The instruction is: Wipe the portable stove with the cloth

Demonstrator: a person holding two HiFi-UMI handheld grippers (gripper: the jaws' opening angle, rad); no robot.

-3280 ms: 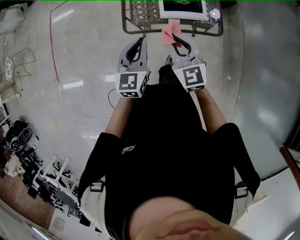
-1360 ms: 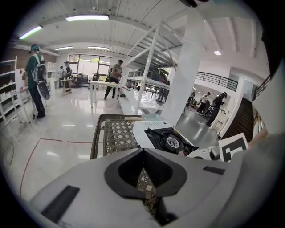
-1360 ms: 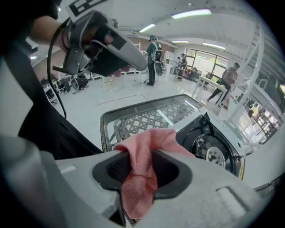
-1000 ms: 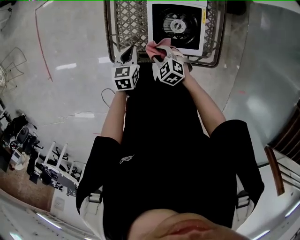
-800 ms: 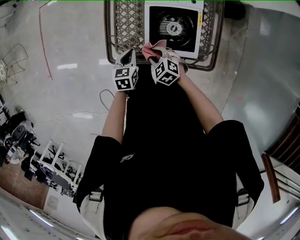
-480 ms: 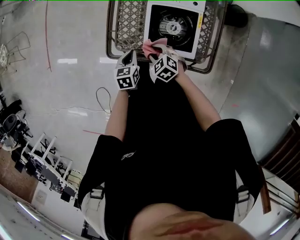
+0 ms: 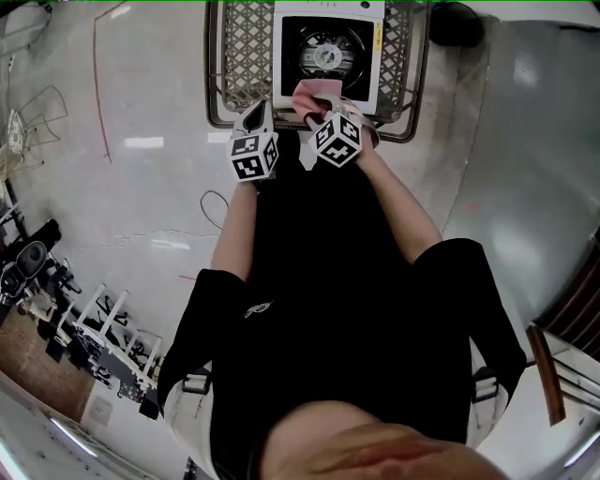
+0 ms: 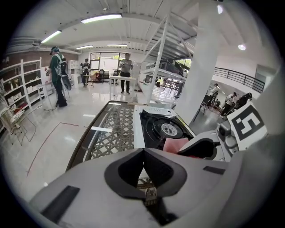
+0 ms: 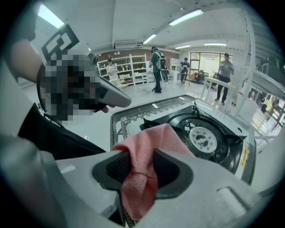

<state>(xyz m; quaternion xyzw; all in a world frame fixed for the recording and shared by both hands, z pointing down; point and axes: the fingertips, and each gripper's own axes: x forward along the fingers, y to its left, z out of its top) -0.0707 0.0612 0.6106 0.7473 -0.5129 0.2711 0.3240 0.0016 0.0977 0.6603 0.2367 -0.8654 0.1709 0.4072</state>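
A portable stove (image 7: 328, 56), white-cased with a black burner, sits on a metal lattice table (image 7: 234, 56). My right gripper (image 7: 319, 105) is shut on a bunched pink cloth (image 7: 314, 96), which hangs over the stove's near edge. Its jaws have just been opening a little, and the cloth (image 9: 147, 156) is still pinched between the pads, with the burner (image 9: 202, 138) just beyond it. My left gripper (image 7: 262, 103) is shut and holds nothing. It hovers over the table's near rim, left of the stove (image 8: 167, 129). From there the right gripper (image 8: 209, 147) and the cloth (image 8: 176, 144) show close by on the right.
The lattice top (image 8: 113, 129) stretches left of the stove. A dark round object (image 7: 455, 21) lies past the table's right corner, and a thin cable (image 7: 217, 202) lies on the shiny floor. Several people (image 8: 58, 75) and shelves stand far off, and a white pillar (image 8: 202, 67) rises beyond the table.
Both grippers have come up from below the table to its near edge. The cloth now overlaps the stove's front edge. The left gripper keeps beside the right one.
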